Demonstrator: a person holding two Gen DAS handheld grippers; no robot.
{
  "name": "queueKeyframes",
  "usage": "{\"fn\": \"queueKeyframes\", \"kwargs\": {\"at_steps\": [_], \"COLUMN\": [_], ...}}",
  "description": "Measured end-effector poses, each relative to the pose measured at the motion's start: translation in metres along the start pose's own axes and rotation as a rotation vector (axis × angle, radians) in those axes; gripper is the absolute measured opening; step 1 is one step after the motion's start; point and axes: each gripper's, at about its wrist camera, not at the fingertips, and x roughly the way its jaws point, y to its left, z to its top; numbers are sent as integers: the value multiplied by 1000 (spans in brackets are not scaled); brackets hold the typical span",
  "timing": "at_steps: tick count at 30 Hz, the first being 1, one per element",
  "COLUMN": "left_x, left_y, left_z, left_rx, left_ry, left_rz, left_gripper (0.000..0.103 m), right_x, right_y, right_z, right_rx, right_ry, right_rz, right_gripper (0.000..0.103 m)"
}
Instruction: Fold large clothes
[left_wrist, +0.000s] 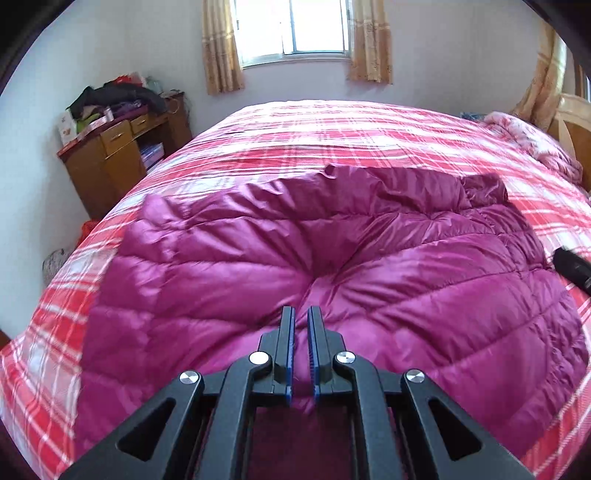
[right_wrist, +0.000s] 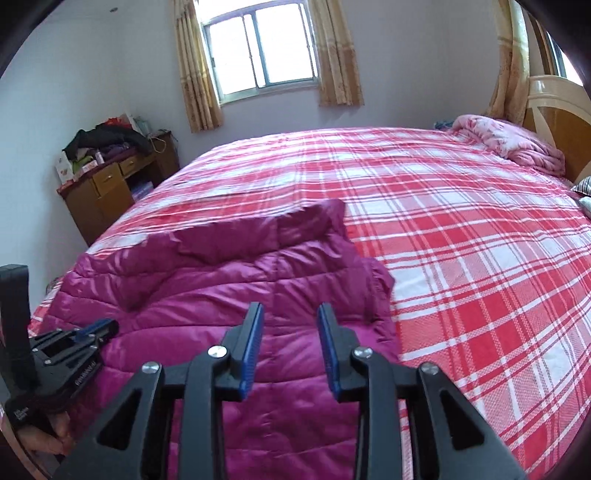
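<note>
A large magenta quilted down jacket (left_wrist: 332, 266) lies spread on the bed, its far edge folded over. It also shows in the right wrist view (right_wrist: 229, 295). My left gripper (left_wrist: 301, 314) hovers just above the jacket's middle, jaws nearly together with a narrow gap and nothing between them. It also shows at the left of the right wrist view (right_wrist: 94, 328). My right gripper (right_wrist: 290, 314) is open and empty above the jacket's right part. Its tip shows at the right edge of the left wrist view (left_wrist: 572, 267).
The bed has a red and white plaid cover (right_wrist: 461, 240). A pink blanket (right_wrist: 509, 140) lies by the wooden headboard (right_wrist: 561, 107) at the far right. A wooden desk (left_wrist: 118, 147) piled with clothes stands at the left wall. A window with curtains (right_wrist: 266, 48) is behind.
</note>
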Motion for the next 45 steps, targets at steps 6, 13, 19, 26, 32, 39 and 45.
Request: {"fn": "queueKeyframes", "kwargs": {"at_steps": [6,13,19,26,32,39,45], "left_x": [-26,-22,-16,-34,-34,21,16], "left_y": [46,84,99,148,161,163,144], "left_z": [-9,-17,-29,-62,-53,-45,-47], "left_rx": [-103,-167,-221,-477,-564,-674,-597], "left_ry": [-21,-15,-8,-71,-106,59,8], "left_rz": [115,181,177,3,-111,-231,-193], "left_gripper": [7,7,7,7,56,89,63], "right_x": [14,55,63,60,62,61,60], "right_y": [79,119,127,124,122,121,121], "right_z": [-7,-32,-45,-46,-45,-44,-44], "right_rx": [-56,-64,-139,-135,-126,-123,-124], "right_ry": [68,153,162,150,147,144,142], "right_rz": [184,202,136,145,154,160,160], "right_gripper": [32,32,32,32,32,32,32]}}
